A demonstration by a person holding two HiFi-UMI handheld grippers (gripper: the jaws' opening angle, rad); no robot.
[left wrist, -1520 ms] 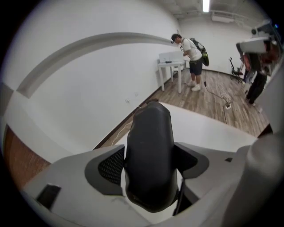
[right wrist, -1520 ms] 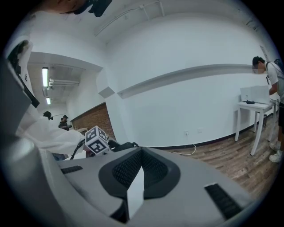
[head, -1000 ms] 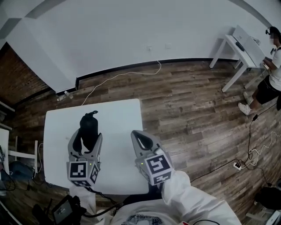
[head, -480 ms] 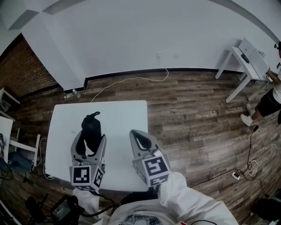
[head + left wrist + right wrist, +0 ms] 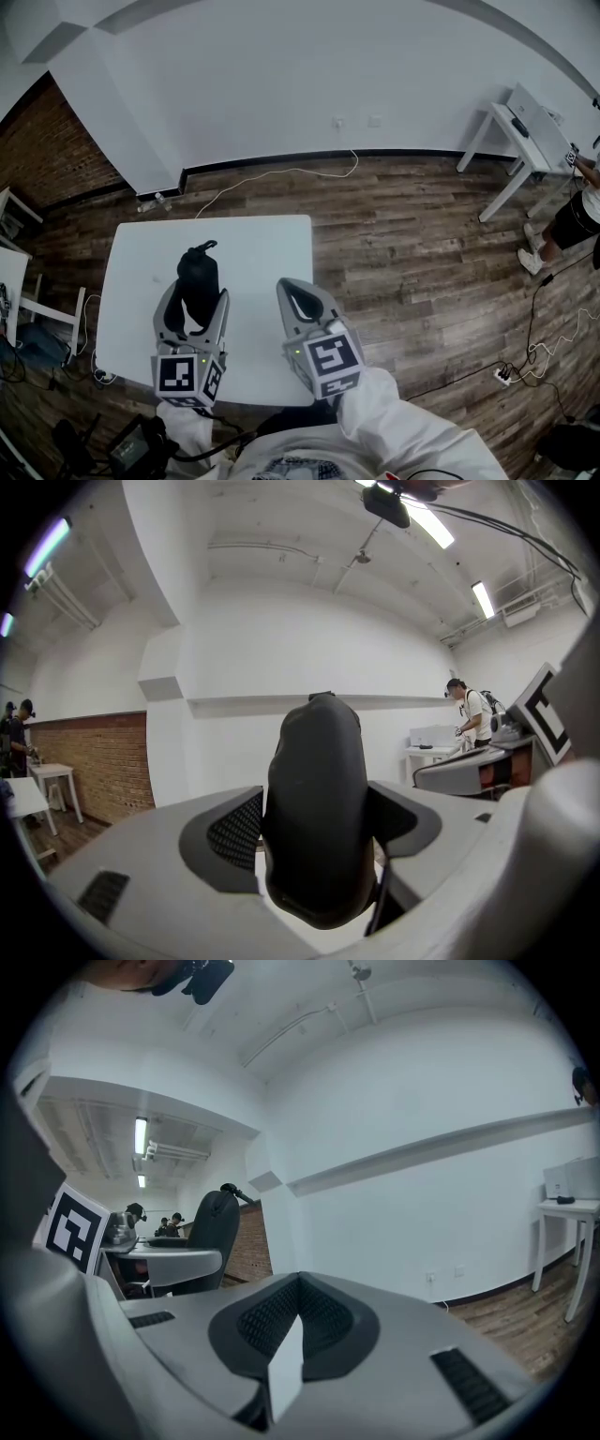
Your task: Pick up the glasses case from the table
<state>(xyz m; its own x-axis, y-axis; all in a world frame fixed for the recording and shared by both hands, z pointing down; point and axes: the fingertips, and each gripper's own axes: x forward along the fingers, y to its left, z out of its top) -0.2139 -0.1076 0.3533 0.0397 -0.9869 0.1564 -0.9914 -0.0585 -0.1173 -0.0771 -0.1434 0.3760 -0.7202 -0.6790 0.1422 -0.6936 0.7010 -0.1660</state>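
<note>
Left hand-held gripper (image 5: 195,307) clamped on black glasses case (image 5: 198,269) at its near end, case jutting fwd above white surface (image 5: 267,246); right hand-held gripper (image 5: 302,302) closed, empty; case judged light, rigid, smooth, prob. slippery: grip across flanks.

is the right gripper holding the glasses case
No, the right gripper has its jaws closed together with nothing between them; the glasses case is clamped in the left gripper.
</note>
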